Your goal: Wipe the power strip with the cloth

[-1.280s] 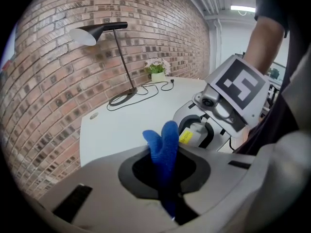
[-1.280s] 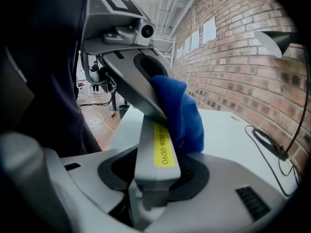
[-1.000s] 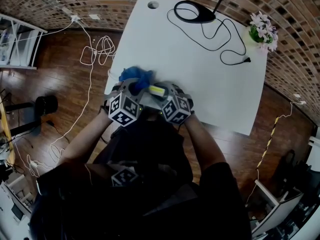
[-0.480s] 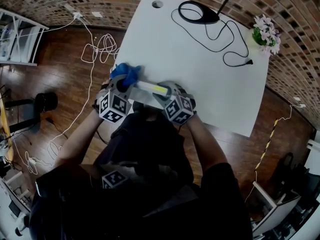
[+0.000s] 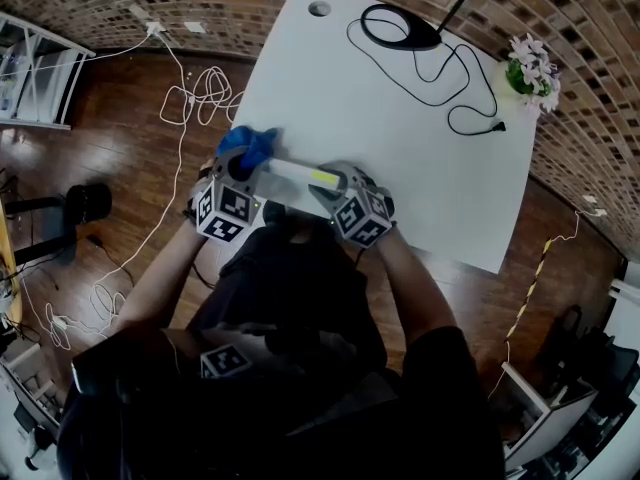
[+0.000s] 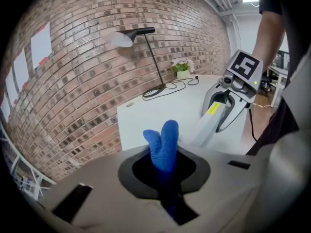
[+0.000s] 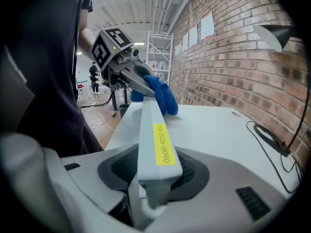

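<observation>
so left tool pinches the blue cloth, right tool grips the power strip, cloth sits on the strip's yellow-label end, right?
Wrong end. The right gripper view shows the blue cloth at the far end of the power strip, away from the yellow label. The rest holds: left tool pinches the cloth, right tool grips the strip.

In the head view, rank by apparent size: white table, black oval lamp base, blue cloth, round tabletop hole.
1. White table
2. Black oval lamp base and blue cloth: about alike, cloth partly hidden, so unranked
3. Round tabletop hole
</observation>
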